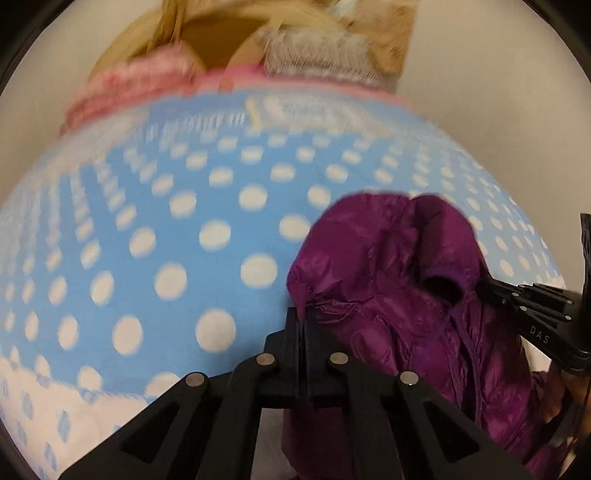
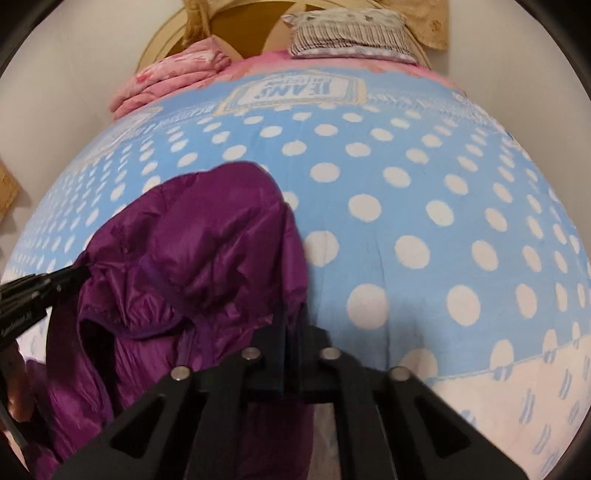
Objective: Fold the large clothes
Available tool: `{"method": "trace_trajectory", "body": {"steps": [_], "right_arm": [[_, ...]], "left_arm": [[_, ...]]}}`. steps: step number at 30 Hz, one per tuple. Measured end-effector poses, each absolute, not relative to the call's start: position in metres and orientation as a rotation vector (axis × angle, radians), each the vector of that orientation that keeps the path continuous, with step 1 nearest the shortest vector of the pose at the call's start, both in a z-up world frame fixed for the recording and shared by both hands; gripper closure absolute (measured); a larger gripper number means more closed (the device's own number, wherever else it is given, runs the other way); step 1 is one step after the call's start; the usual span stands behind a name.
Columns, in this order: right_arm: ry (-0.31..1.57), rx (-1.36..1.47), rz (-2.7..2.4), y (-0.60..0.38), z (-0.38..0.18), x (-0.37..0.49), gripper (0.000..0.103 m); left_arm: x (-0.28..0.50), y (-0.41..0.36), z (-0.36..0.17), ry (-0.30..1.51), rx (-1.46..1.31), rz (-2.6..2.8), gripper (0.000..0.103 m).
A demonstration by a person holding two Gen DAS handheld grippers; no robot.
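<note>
Purple, shiny quilted fabric fills the space between two black grippers: a puffy jacket (image 1: pixel 406 295) held up above a bed. The left gripper (image 1: pixel 304 317) has its fingers pressed together on one edge of the jacket, at the bottom centre of its own view. The right gripper (image 2: pixel 291 328) has its fingers clamped on another edge, the cloth bunched against them. Each gripper also shows at the side of the other's view, reaching into the jacket. The garment hangs crumpled between them, its lower part dropping out of sight in front of the bed's near edge. Below and behind it lies a light blue blanket (image 2: pixel 406 206) with white polka dots. At the far end of the bed rest a folded pink blanket (image 2: pixel 173 77) and a striped pillow (image 2: pixel 351 35), near a tan headboard (image 2: pixel 236 35).
</note>
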State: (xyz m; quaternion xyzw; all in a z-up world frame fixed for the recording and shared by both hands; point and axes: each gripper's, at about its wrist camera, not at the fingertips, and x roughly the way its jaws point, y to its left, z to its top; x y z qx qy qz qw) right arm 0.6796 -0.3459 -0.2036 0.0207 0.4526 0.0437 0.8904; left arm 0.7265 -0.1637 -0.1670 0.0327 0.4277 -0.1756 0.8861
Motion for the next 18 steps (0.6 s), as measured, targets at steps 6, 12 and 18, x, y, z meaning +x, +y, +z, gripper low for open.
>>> {"method": "trace_trajectory", "body": {"steps": [6, 12, 18], "right_arm": [[0.839, 0.049, 0.083, -0.359, -0.173, 0.640, 0.099], [0.750, 0.002, 0.091, -0.350, -0.144, 0.598, 0.100], [0.622, -0.065, 0.115, -0.338, -0.117, 0.549, 0.100]], "left_arm": [[0.700, -0.161, -0.135, 0.796, 0.112, -0.362, 0.102], [0.660, -0.152, -0.112, 0.687, 0.133, -0.370, 0.102], [0.598, -0.138, -0.086, 0.486, 0.187, -0.401, 0.102]]}}
